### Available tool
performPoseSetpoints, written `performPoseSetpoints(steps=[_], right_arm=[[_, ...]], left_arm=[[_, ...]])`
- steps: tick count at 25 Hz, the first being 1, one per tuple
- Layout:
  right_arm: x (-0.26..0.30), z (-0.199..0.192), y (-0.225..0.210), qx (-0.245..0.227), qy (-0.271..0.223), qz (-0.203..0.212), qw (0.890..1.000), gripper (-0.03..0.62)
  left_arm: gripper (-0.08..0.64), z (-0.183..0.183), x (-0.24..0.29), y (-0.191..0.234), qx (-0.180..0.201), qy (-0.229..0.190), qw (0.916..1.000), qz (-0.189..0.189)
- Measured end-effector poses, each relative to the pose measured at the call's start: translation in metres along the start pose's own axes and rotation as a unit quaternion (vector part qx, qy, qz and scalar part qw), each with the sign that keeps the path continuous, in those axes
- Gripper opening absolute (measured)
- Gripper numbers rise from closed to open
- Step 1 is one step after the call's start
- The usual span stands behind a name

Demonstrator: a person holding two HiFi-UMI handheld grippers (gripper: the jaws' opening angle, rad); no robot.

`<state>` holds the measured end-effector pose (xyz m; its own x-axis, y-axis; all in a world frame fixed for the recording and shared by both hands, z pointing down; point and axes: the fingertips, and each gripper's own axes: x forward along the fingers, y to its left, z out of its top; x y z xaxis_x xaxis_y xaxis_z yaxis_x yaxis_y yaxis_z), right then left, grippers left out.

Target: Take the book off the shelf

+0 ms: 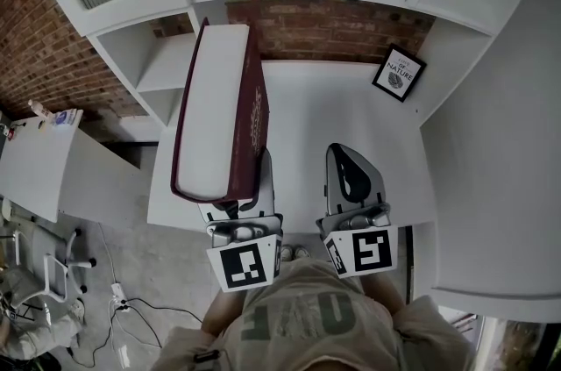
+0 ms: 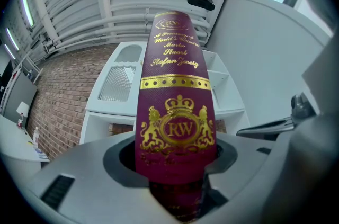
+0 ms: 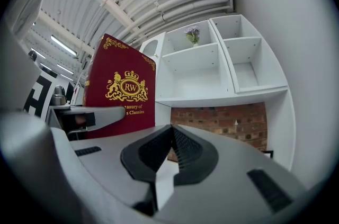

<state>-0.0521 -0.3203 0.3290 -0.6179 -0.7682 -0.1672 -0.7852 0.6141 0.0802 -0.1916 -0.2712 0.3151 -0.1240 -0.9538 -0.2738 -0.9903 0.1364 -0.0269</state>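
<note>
A thick maroon book point(image 1: 219, 119) with gold crest and white page edges is held on end above the white desk point(image 1: 351, 124), spine towards me. My left gripper point(image 1: 238, 201) is shut on its lower end. In the left gripper view the book's spine point(image 2: 175, 112) rises straight out from between the jaws of the left gripper point(image 2: 175, 167). My right gripper point(image 1: 344, 157) hovers just right of the book, jaws shut with nothing in them. In the right gripper view the pads of the right gripper point(image 3: 170, 135) meet, and the book's cover point(image 3: 123, 90) stands to the left.
A framed picture point(image 1: 399, 73) leans at the desk's back right corner against the brick wall. White shelf compartments point(image 1: 149, 62) stand at the left, more shelves point(image 3: 212, 64) above, one with a small plant point(image 3: 192, 34). A chair point(image 1: 53, 273) and cables lie on the floor lower left.
</note>
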Motion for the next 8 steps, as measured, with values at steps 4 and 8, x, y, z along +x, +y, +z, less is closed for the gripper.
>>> performPoseSetpoints(steps=[4, 8], right_arm=[[0.0007, -0.0001, -0.0023, 0.001, 0.0, -0.004, 1.0, 0.015], [-0.0026, -0.003, -0.0062, -0.001, 0.002, -0.007, 1.0, 0.015]], left_arm=[[0.252, -0.0035, 0.0006, 0.0009, -0.001, 0.01, 0.9999, 0.002], [0.252, -0.0069, -0.0007, -0.0008, 0.003, 0.01, 0.9999, 0.001]])
